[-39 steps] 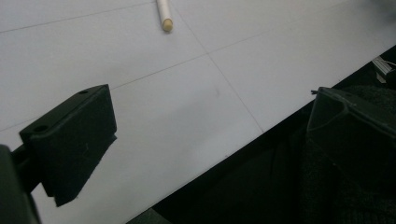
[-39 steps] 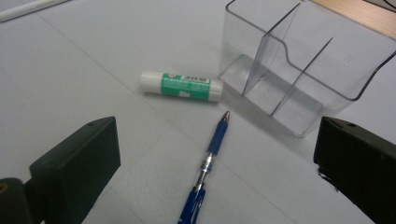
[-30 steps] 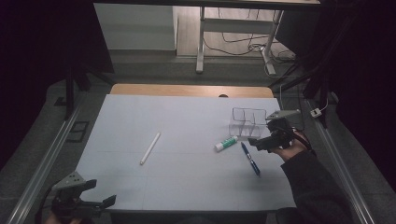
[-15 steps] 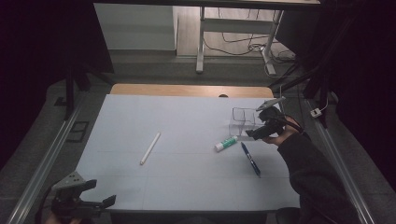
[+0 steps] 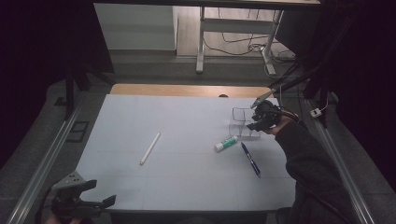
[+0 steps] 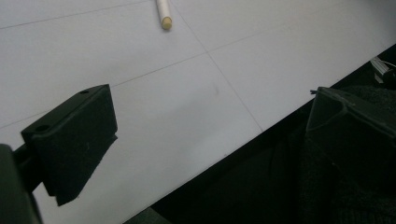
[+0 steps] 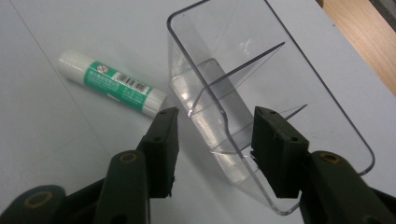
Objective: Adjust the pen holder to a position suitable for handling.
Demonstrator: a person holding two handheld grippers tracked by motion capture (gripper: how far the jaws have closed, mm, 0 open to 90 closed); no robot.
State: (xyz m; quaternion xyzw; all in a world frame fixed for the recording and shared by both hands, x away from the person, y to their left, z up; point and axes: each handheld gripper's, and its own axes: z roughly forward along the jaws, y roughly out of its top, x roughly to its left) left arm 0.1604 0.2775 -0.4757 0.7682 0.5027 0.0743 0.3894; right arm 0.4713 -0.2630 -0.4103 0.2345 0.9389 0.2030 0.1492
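1. While the clear divided organizer [image 7: 261, 107] sits empty at the counter's [image 5: 187, 121] far right, the right tongs [image 7: 212, 154] straddle its near wall; their jaws have just been closing, one outside, one inside, and whether they already pinch it I cannot tell.
2. Nothing is packed yet: glue stick [image 5: 226, 143], blue pen [image 5: 250, 158] and white stick [image 5: 150, 148] lie loose.
3. Left tongs [image 5: 100, 193] hang spread at the near left corner.
4. Pale gridded sheet covers the counter; the room is dark, with cables on the floor beyond.
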